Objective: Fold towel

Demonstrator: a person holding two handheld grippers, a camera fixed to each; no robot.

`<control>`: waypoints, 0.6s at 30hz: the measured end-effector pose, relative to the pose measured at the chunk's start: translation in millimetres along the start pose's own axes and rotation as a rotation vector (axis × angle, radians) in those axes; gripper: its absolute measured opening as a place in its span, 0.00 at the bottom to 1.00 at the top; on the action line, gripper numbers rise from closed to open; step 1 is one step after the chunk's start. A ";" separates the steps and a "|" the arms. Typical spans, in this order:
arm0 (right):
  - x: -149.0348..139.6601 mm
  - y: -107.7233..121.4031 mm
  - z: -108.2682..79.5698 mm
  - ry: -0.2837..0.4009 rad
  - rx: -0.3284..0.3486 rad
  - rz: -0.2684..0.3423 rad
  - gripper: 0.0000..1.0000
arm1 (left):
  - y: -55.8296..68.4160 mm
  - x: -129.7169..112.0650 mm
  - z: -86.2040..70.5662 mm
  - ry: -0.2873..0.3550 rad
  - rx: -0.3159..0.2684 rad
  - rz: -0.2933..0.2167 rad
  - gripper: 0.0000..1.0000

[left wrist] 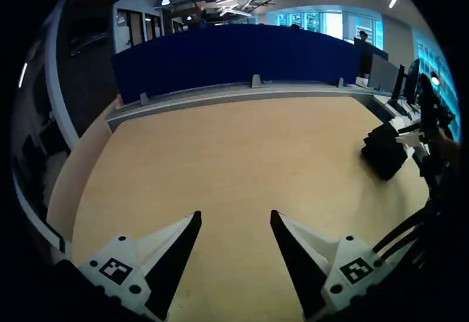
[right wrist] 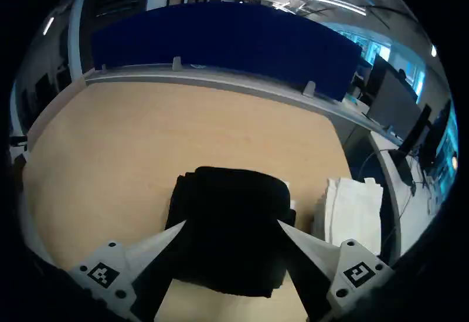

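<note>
Now the limp black towel (right wrist: pixel 228 193) is straddled by the open right gripper (right wrist: pixel 231 222), left gripper (left wrist: pixel 235 213) open too; near edge advised.

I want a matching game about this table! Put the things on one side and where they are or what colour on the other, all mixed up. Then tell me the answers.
Things:
1. black towel
2. white folded stack
3. divider wall
4. left gripper

Clues:
A. blue, along the far edge of the table
B. open, above a bare part of the table
C. between the fingers of the right gripper
D. just right of the black towel in the right gripper view

Pairs: 1-C, 2-D, 3-A, 4-B.
</note>
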State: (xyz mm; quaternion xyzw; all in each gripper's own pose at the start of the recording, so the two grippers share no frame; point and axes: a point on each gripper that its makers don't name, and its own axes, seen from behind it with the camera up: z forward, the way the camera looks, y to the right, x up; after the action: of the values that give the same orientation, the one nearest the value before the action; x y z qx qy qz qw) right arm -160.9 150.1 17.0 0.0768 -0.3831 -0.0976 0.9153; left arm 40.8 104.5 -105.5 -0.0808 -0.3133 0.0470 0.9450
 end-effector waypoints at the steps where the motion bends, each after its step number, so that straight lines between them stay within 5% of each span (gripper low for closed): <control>1: 3.4 1.1 3.1 0.000 0.000 -0.003 1.00 | -1.2 -0.3 -0.4 0.000 0.003 -0.002 0.87; 18: 4.9 16.0 44.0 -0.053 0.007 0.007 1.00 | -16.1 -5.7 -0.4 -0.016 0.051 -0.033 0.87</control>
State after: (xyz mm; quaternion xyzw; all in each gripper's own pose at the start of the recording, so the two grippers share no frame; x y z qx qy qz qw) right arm -187.1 161.6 54.3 0.0760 -0.4080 -0.0948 0.9048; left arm 37.1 87.8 -106.2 -0.0514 -0.3207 0.0401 0.9449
